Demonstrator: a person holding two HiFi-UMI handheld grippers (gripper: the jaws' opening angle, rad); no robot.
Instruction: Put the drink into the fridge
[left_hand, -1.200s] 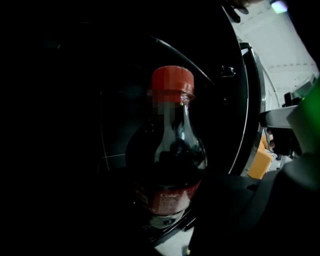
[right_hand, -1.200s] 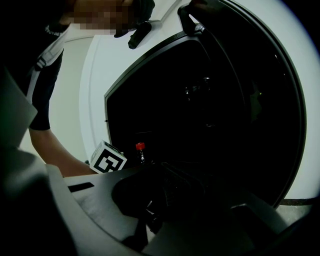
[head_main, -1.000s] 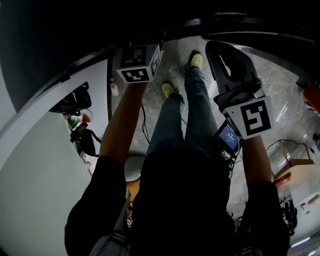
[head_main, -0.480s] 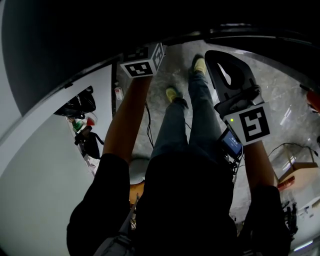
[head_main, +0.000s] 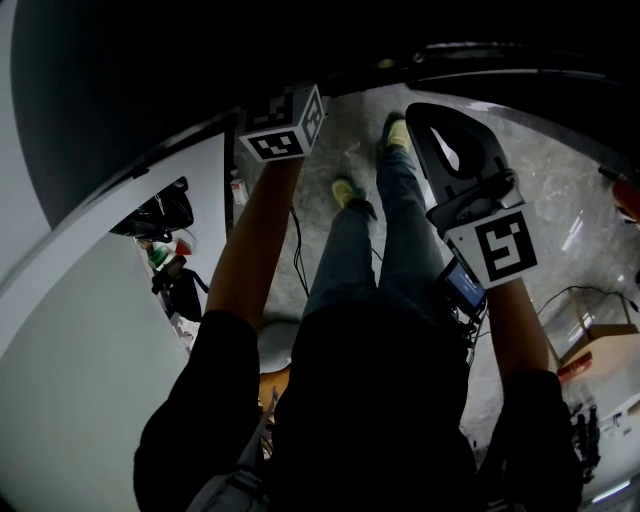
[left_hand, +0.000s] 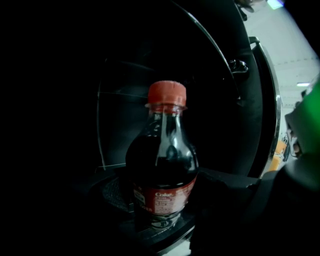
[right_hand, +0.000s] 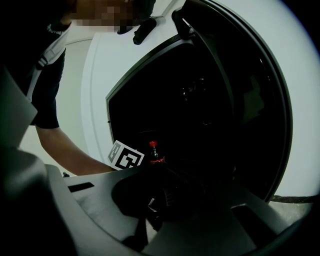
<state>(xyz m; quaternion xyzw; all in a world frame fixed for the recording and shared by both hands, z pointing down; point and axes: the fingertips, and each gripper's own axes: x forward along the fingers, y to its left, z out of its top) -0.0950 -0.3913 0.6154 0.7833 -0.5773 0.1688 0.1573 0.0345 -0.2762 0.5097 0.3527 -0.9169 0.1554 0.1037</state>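
Our left hand-held gripper is closed on the drink, a dark cola bottle with a red cap. The bottle stands upright, right at the dark open front of the fridge. In the head view this gripper is at 11 o'clock. Our right hand-held gripper is at 1 o'clock, with its jaws together and nothing between them.

pale grey marbled floor underfoot
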